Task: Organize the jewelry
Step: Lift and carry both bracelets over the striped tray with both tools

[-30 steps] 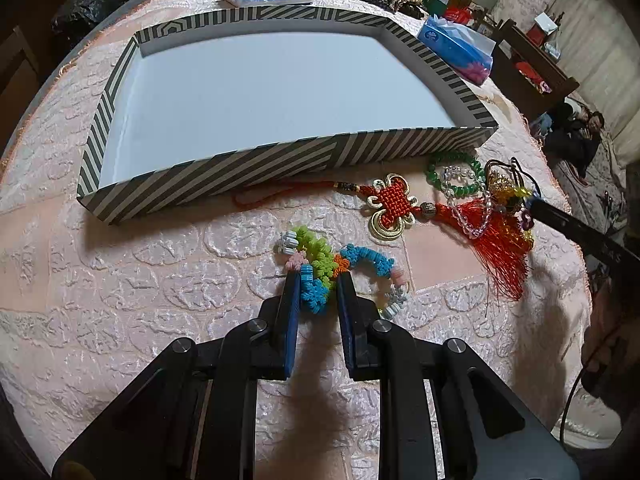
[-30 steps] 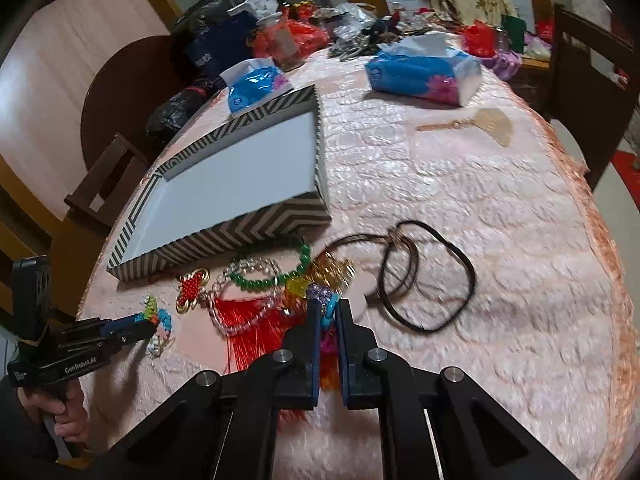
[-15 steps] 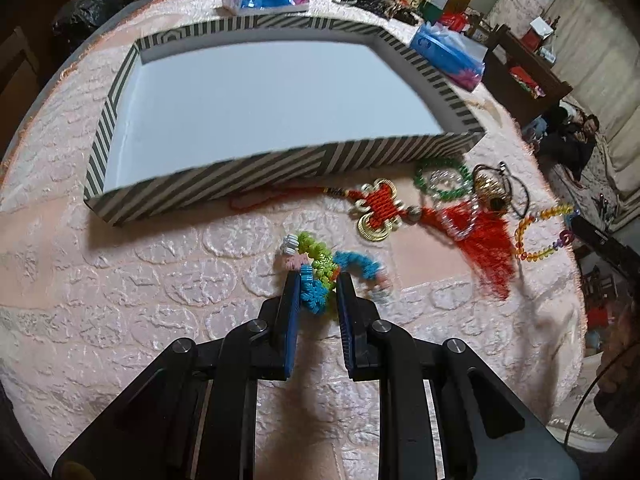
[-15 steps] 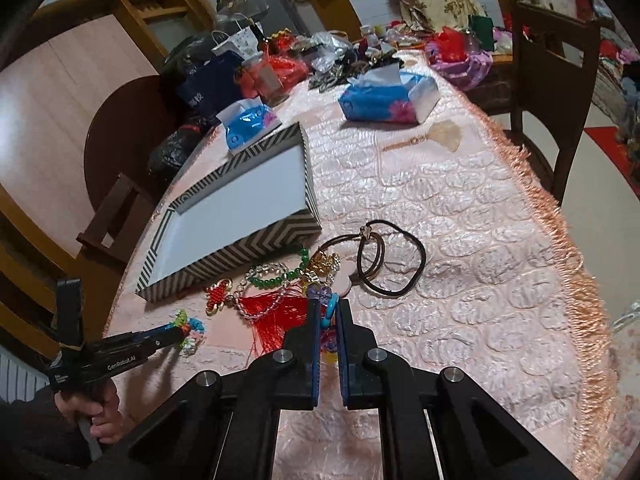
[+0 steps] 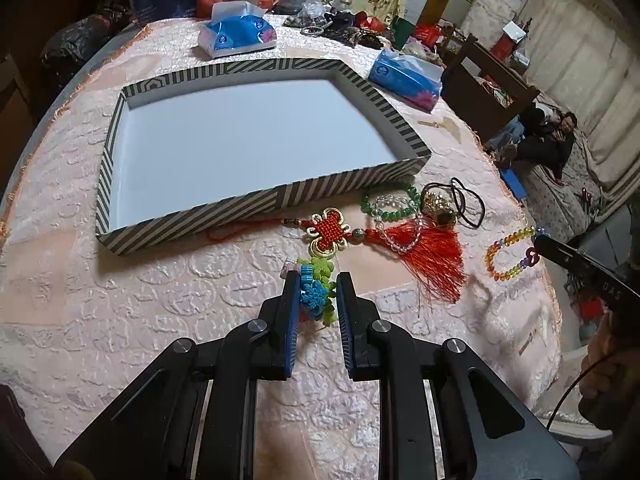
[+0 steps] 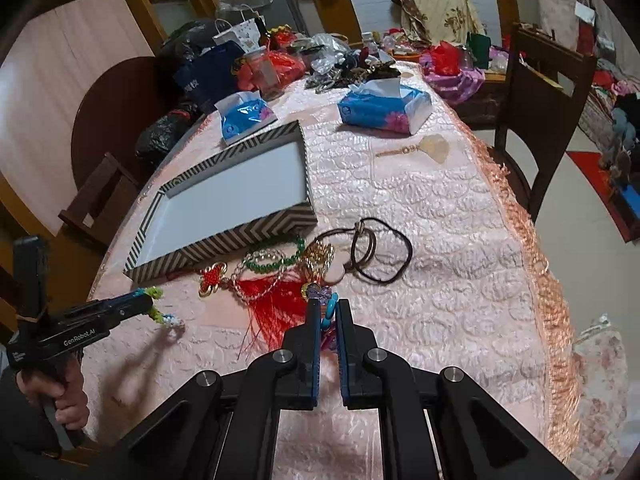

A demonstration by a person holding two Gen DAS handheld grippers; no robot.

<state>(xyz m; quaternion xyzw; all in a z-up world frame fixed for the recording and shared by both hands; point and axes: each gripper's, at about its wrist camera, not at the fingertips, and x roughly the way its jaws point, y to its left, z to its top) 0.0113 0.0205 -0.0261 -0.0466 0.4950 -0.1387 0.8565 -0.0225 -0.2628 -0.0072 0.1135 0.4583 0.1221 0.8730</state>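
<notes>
My left gripper [image 5: 317,280] is shut on a knotted green-and-blue bracelet [image 5: 316,294] and holds it above the pink tablecloth, in front of the striped tray [image 5: 192,226]. The bracelet hangs from that gripper in the right wrist view [image 6: 158,312]. My right gripper [image 6: 328,305] is shut on a multicolour bead bracelet [image 6: 320,296], which dangles in the air in the left wrist view [image 5: 508,254]. The tray's white floor is bare.
On the cloth by the tray lie a red knot tassel [image 5: 424,252], a green bead bracelet [image 5: 390,204], a clear bead bracelet [image 6: 260,258], a gold piece [image 5: 438,204] and a black cord [image 6: 380,252]. Tissue packs [image 5: 236,34] [image 6: 384,108] sit behind. The table's fringed edge [image 6: 532,248] is on the right.
Both grippers have lifted their bracelets off the cloth and risen. The bead bracelet came away from the pile and now hangs free on the right.
</notes>
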